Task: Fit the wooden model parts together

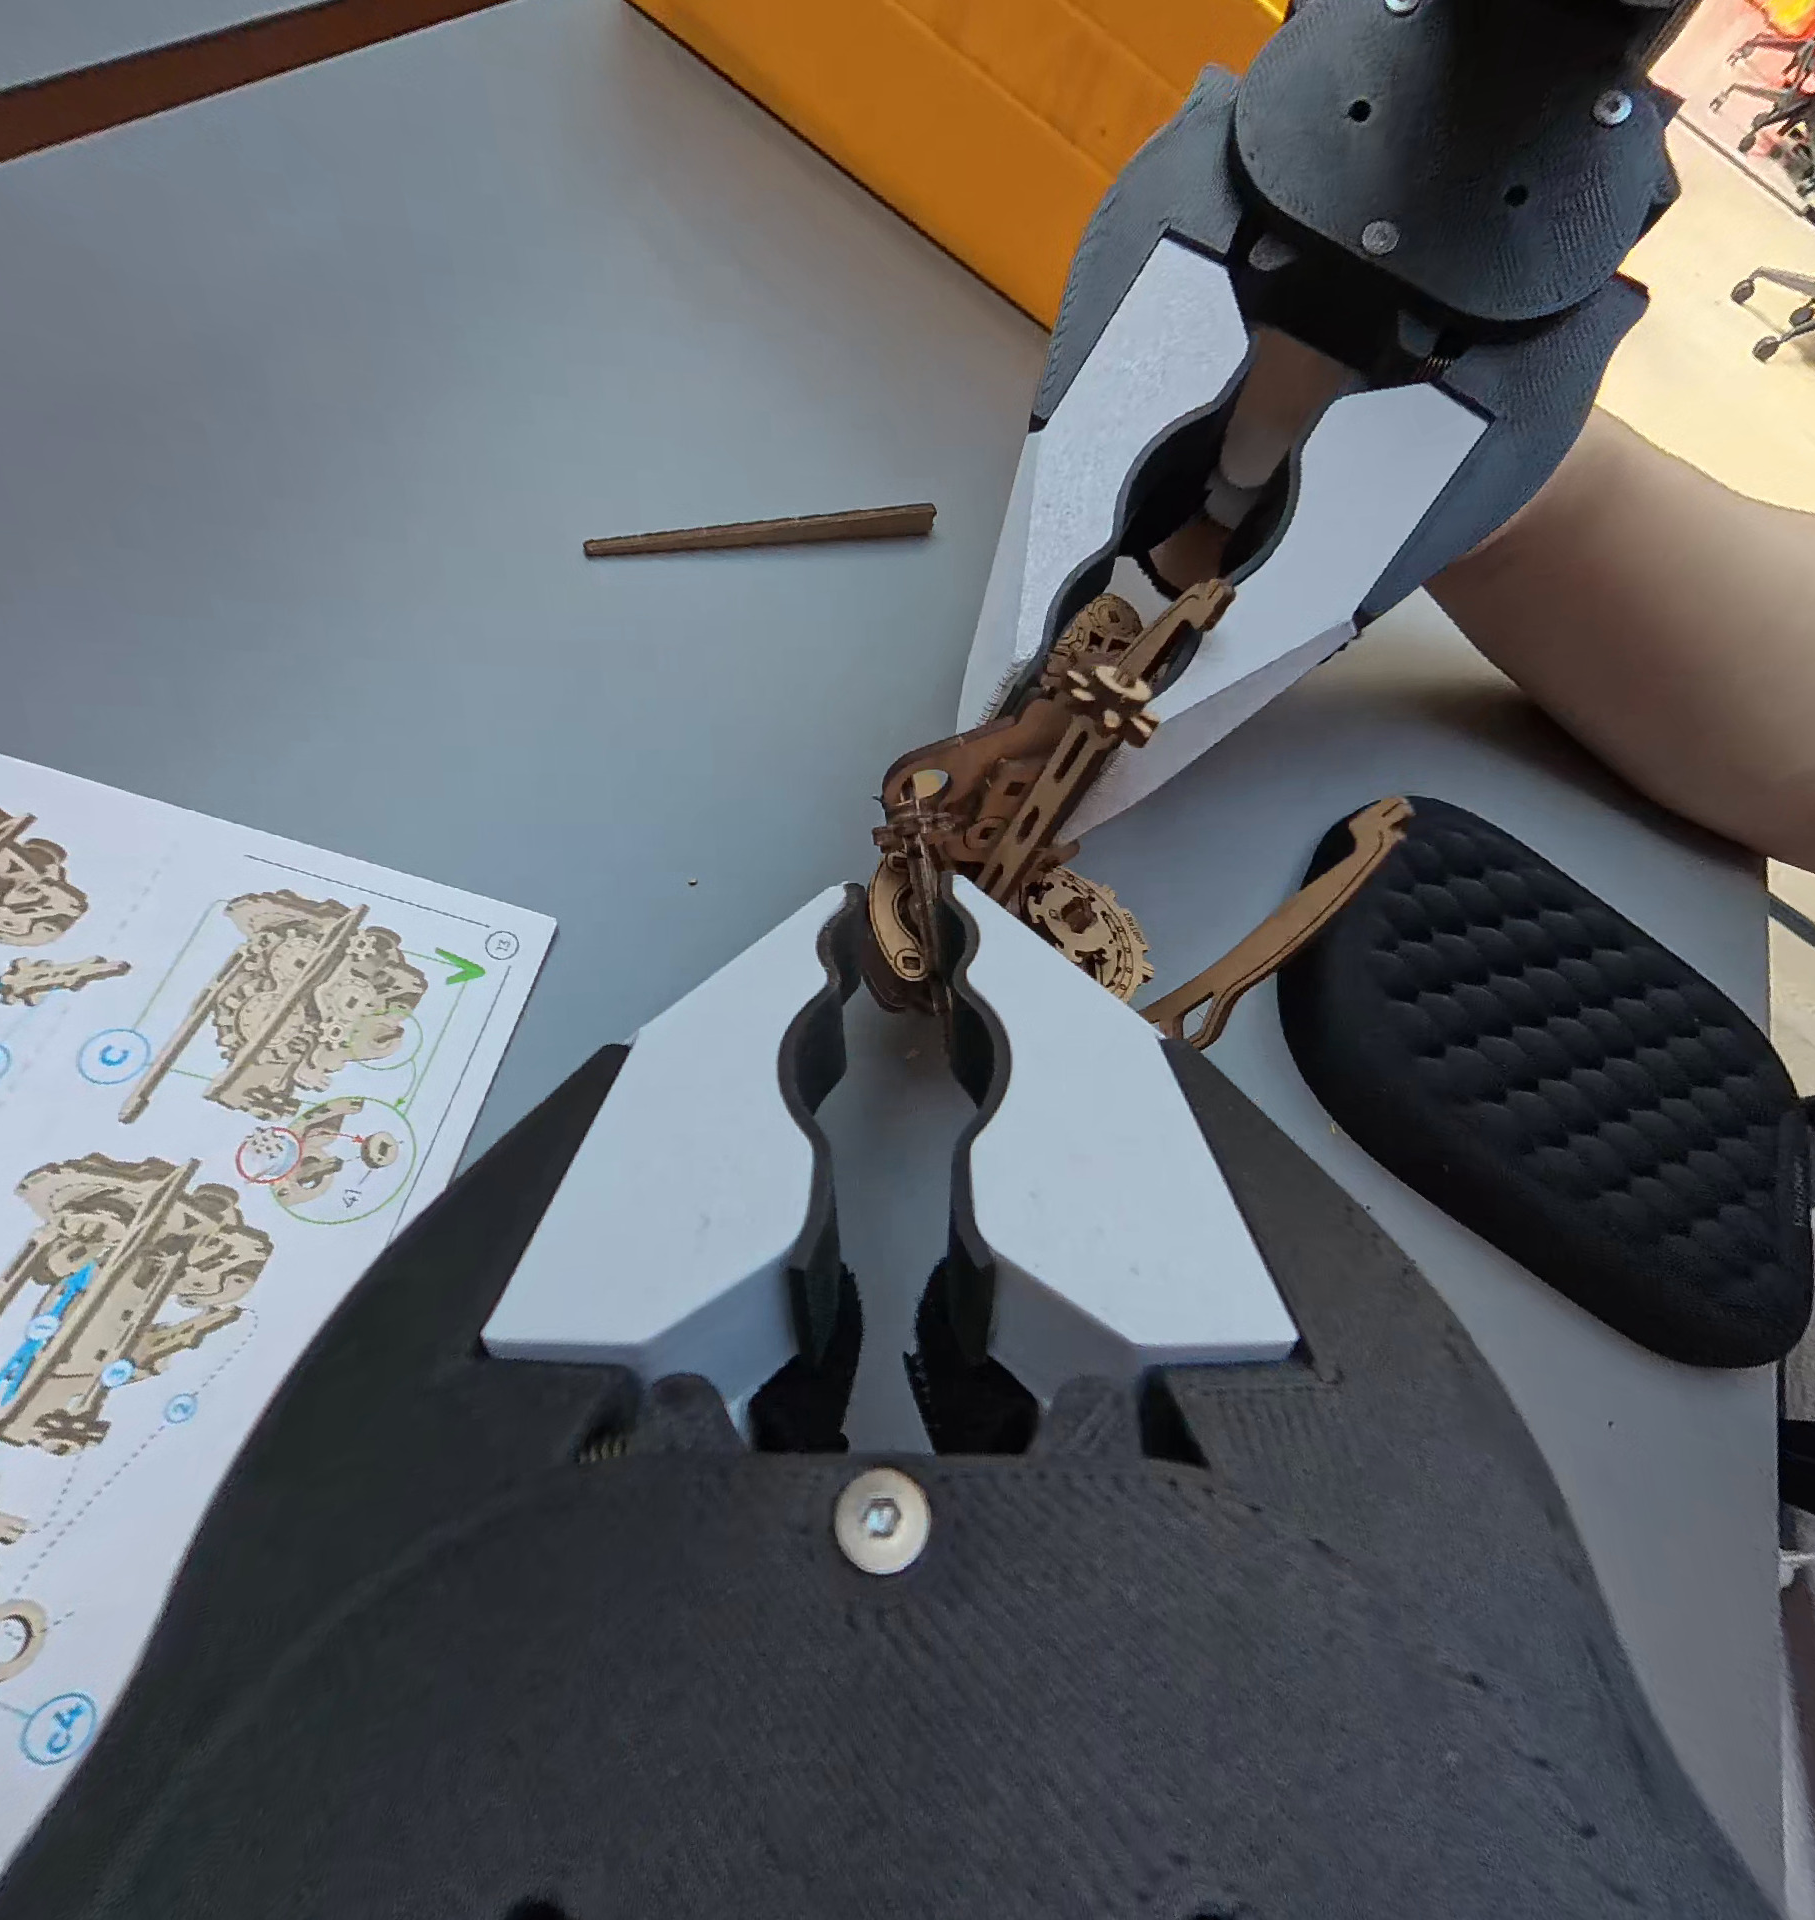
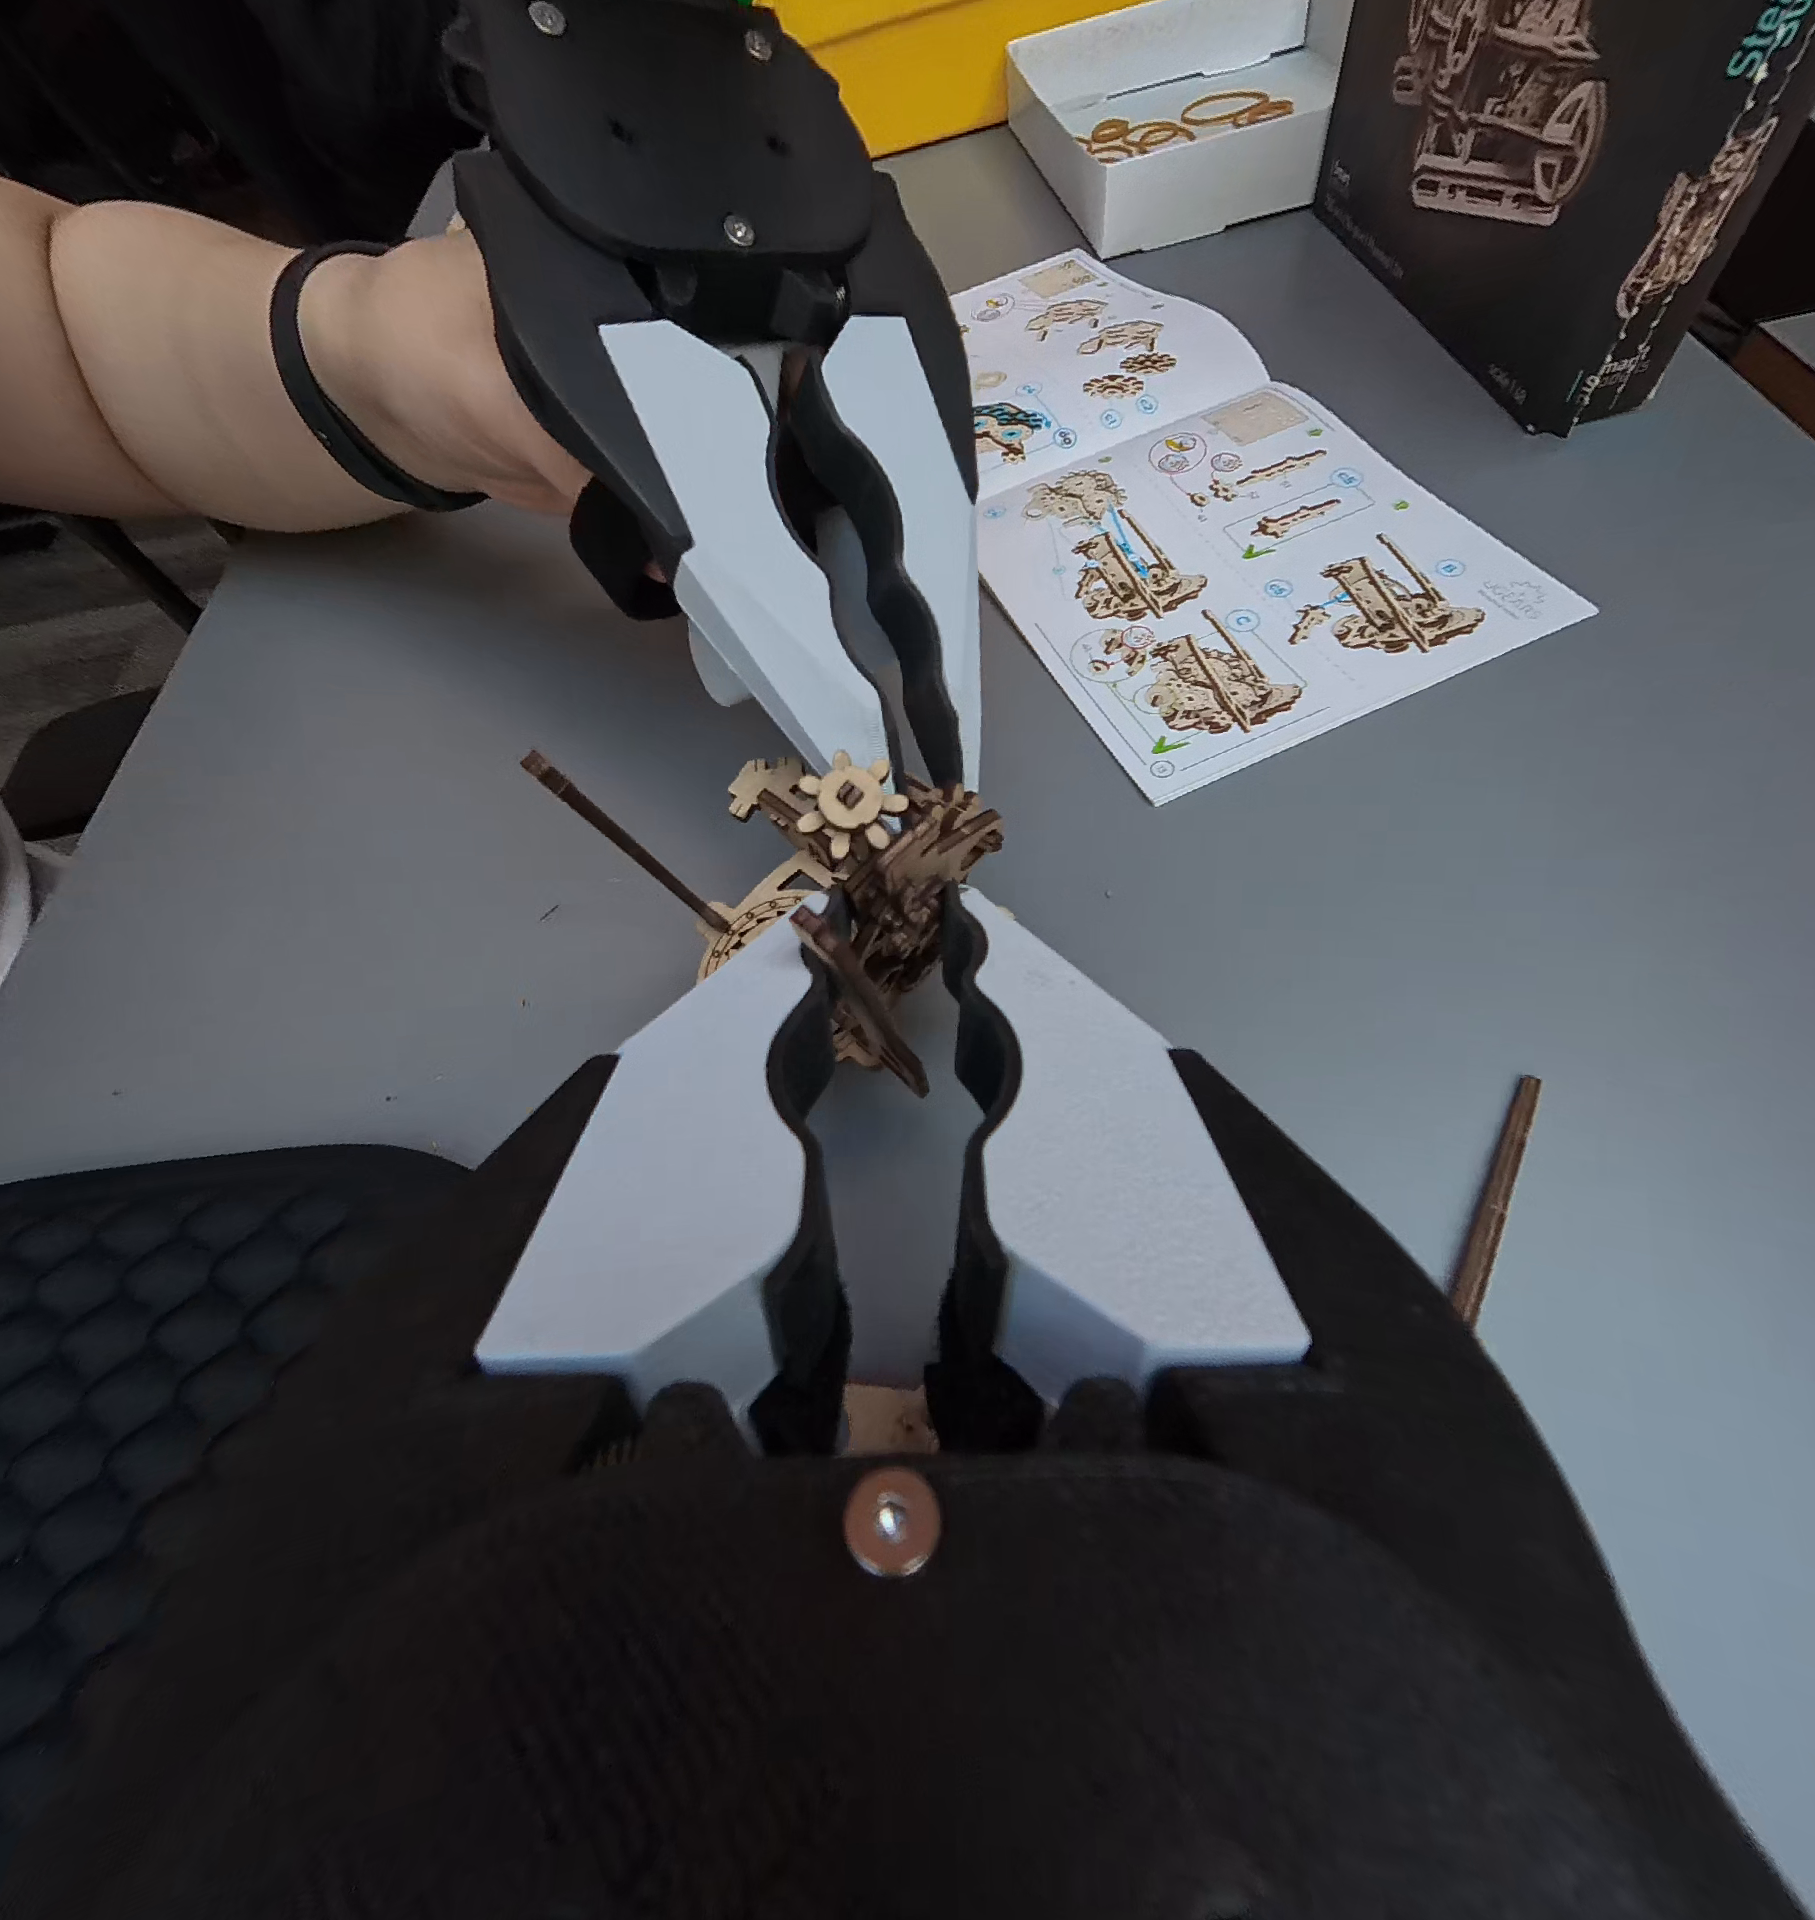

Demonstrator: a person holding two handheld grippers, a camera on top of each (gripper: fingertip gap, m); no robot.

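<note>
The wooden model (image 1: pixel 1028 790) is a small assembly of laser-cut gears and plates, held above the grey table (image 1: pixel 363 416). My right gripper (image 1: pixel 1038 769) comes in from the upper right and is shut on its body. My left gripper (image 1: pixel 898 904) is shut on a flat round wooden part (image 1: pixel 903 940) at the model's near end. In the right wrist view my right gripper (image 2: pixel 887 909) clamps the model (image 2: pixel 903 883), and my left gripper (image 2: pixel 929 779) pinches its top beside a pale gear (image 2: pixel 846 798).
A loose wooden stick (image 1: pixel 757 530) lies on the table and also shows in the right wrist view (image 2: pixel 1495 1195). A curved wooden lever (image 1: pixel 1287 925) leans on a black padded rest (image 1: pixel 1547 1091). An instruction booklet (image 2: pixel 1246 540), a white tray of rings (image 2: pixel 1163 135) and a dark box (image 2: pixel 1557 208) lie beyond.
</note>
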